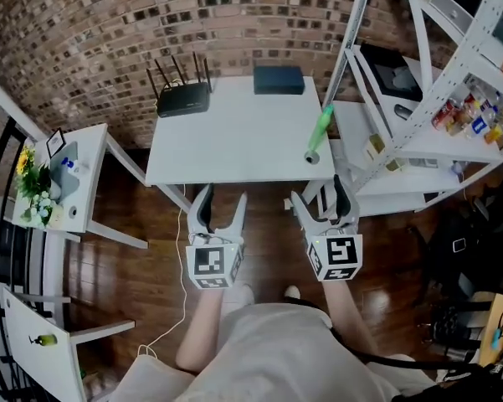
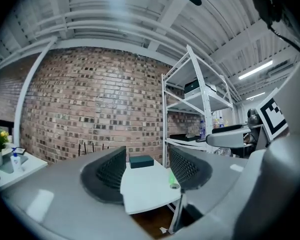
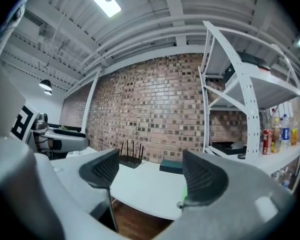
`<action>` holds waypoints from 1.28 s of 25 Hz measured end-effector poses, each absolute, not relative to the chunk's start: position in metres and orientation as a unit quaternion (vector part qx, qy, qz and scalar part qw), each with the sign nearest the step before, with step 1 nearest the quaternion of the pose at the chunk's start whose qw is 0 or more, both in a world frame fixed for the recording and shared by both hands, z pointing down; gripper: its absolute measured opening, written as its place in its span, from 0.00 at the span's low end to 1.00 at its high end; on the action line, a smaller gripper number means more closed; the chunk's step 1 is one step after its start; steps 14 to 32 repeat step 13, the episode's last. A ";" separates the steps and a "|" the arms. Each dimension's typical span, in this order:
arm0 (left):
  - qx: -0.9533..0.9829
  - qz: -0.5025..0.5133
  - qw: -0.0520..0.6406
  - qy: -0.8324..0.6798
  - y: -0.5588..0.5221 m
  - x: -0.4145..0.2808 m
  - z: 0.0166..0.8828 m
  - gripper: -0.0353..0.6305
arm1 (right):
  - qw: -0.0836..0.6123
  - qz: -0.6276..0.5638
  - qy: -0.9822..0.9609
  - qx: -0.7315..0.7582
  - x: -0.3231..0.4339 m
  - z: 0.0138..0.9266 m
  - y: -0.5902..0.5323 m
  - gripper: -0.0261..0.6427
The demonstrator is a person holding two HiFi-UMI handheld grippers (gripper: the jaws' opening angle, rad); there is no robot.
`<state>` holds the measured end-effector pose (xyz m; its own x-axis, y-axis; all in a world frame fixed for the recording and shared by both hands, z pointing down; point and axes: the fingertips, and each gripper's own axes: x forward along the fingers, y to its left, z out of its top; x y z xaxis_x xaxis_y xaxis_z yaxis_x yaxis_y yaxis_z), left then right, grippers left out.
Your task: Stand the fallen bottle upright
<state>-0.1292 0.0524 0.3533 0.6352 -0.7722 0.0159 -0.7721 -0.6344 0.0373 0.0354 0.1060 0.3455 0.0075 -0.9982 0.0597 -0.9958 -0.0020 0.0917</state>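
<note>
Green and lying on its side, the bottle [image 1: 320, 131] rests along the right edge of the white bench [image 1: 226, 141]. Its pale cap end is toward me near the front right corner and its body points away toward the brick wall [image 1: 109, 23]. From the head view I think it sits right at the rim, though I cannot be sure whether any of it hangs over. Neither tool touches it. My left tool [image 1: 222, 198] hovers off the front edge of the bench over the wooden floor [image 1: 151, 216], pointing level at the bench. Its own view shows both ribbed jaws spread wide with only the bench top seen between them. My right tool [image 1: 320, 193] is held beside it, also short of the front edge and roughly in line with the bottle. Its jaws stand wide apart with nothing gripped, and in its view the bottle peeks out just past the inner edge of the right-hand jaw. At the back of the bench a black router [image 1: 182, 99] with four upright antennas sits at the left and a dark teal box [image 1: 278, 79] at the right, both well apart from the bottle. A white shelf rack [image 1: 427, 145] just right of the bench carries small bottles [image 1: 473, 117]. A small side table [image 1: 88, 182] with yellow flowers [image 1: 25, 162] stands to the left.
</note>
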 end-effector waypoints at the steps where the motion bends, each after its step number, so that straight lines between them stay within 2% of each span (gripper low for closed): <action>1: 0.904 0.004 0.021 -0.427 0.060 -0.125 0.354 0.47 | 0.052 -0.006 -0.705 0.707 0.038 0.345 0.112 0.61; 13: 0.906 0.036 0.033 -0.420 0.125 -0.020 0.370 0.47 | 0.049 0.005 -0.716 0.696 0.128 0.357 0.176 0.57; 32: 0.906 0.036 0.033 -0.420 0.125 -0.020 0.370 0.47 | 0.049 0.005 -0.716 0.696 0.128 0.357 0.176 0.57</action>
